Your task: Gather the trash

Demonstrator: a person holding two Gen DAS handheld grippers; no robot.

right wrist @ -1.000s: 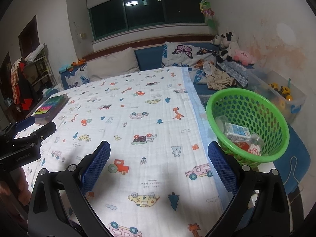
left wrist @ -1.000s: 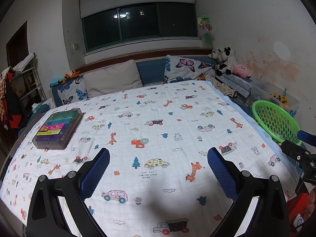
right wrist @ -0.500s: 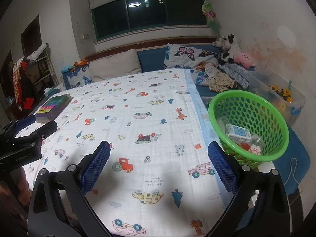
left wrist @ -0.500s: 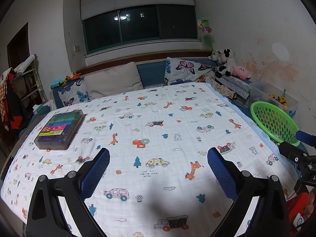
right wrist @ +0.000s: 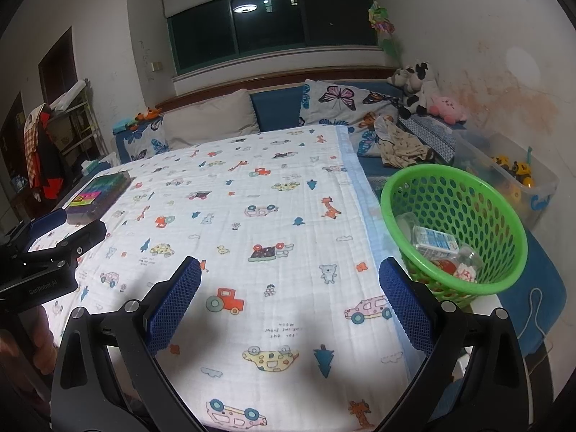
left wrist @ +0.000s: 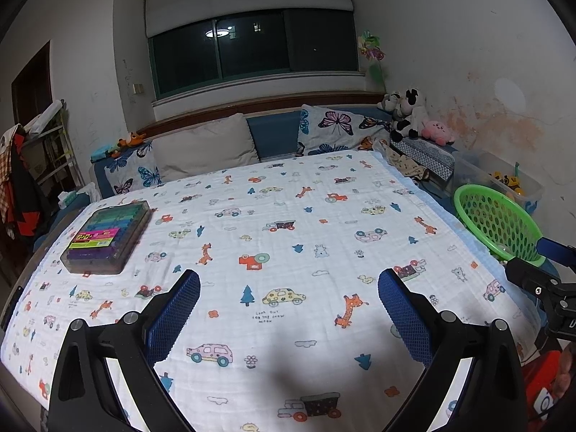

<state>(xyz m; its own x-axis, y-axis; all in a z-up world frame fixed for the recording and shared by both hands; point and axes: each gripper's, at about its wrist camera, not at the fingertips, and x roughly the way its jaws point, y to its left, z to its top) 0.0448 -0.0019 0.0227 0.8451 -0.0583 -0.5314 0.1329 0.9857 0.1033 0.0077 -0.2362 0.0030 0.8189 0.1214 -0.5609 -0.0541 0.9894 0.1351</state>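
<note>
A green perforated basket (right wrist: 428, 187) stands off the table's right edge, holding a milk carton (right wrist: 433, 239), a clear bottle (right wrist: 468, 255) and small red and white wrappers. In the left wrist view the same basket (left wrist: 493, 216) shows at far right. My left gripper (left wrist: 288, 298) hovers open over the cartoon-print cloth (left wrist: 288, 223) with nothing between its blue pads. My right gripper (right wrist: 289, 288) is open too, above the cloth's right part, its right pad close to the basket. Each gripper appears at the edge of the other's view.
A box of coloured markers (left wrist: 108, 234) lies on the cloth's left side. Behind the table a blue bench carries pillows (left wrist: 205, 147) and plush toys (left wrist: 406, 115). A clear bin of toys (right wrist: 514, 176) sits past the basket. A clothes rack (left wrist: 21, 165) is at left.
Both grippers have drawn back and risen slightly, so the table and basket look a little farther off. Both stay open and hold nothing.
</note>
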